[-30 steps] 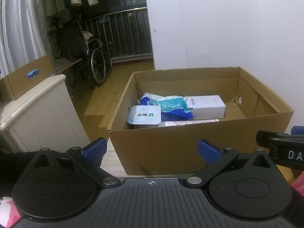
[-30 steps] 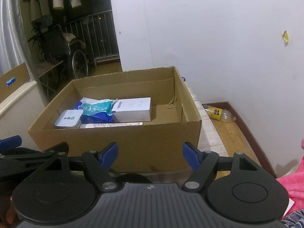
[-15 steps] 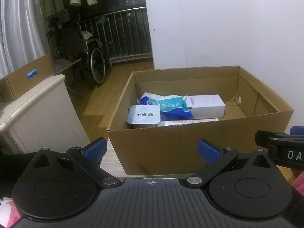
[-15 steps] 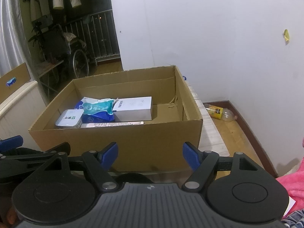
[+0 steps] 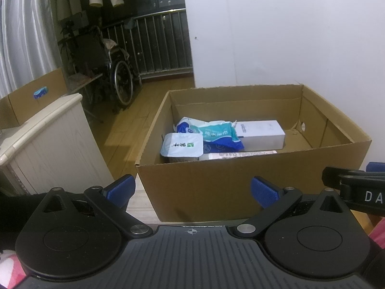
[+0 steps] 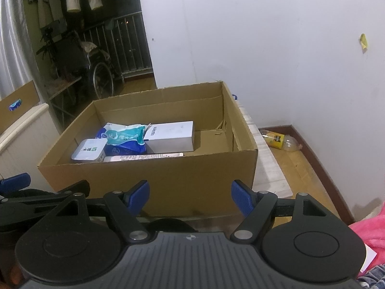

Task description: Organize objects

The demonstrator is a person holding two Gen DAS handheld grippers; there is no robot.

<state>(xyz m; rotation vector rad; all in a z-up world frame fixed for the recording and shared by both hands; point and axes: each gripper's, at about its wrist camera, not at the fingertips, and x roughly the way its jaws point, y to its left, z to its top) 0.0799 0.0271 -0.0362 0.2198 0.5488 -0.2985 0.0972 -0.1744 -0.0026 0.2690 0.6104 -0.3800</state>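
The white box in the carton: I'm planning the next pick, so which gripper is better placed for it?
Probably the right gripper: open and empty, and the white box lies almost straight ahead. From the left gripper, also open, it sits off to the right.

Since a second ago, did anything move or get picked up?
Nothing visibly changed. The left gripper and right gripper stay open and empty in front of the cardboard box, and the white box, wipes pack and tub lie where they were.

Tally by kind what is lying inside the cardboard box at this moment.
White rectangular box: 1
Blue-and-teal soft pack: 1
White lidded tub: 1
Long white printed carton: 1
Total: 4 in the cardboard box
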